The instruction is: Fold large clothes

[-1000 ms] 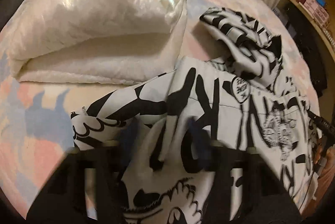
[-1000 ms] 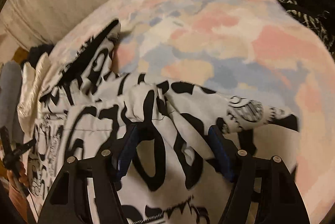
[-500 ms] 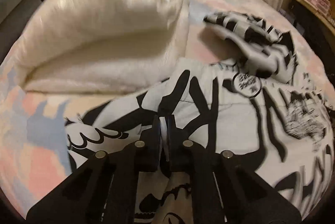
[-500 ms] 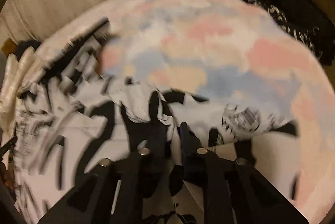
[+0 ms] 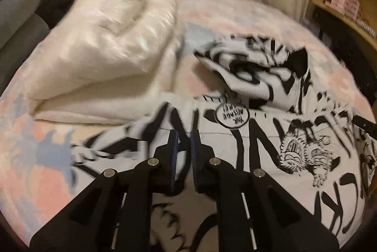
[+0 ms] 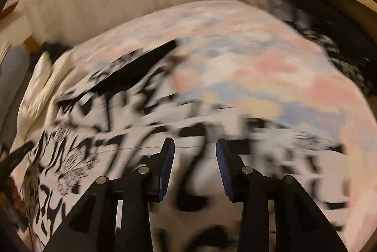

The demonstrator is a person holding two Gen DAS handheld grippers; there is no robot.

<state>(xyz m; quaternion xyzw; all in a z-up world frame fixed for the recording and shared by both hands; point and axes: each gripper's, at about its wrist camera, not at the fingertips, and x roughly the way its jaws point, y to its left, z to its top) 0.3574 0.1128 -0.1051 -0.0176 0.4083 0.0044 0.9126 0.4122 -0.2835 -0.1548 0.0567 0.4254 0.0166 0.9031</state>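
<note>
From the left wrist, the left gripper (image 5: 183, 146) is nearly closed, pinching a fold of the black-and-white printed garment (image 5: 271, 146), which lies on the pastel bedspread (image 5: 35, 146) just in front of the white duvet (image 5: 106, 51). From the right wrist, the right gripper (image 6: 195, 157) is opening over the same garment (image 6: 106, 134); through the blur no cloth shows between its pads. The garment lies mostly spread and rumpled, so most folding seems left to do.

One printed garment (image 5: 247, 134), one folded white quilt (image 5: 99, 56), one patterned bedspread (image 5: 35, 157), two tongs.
</note>
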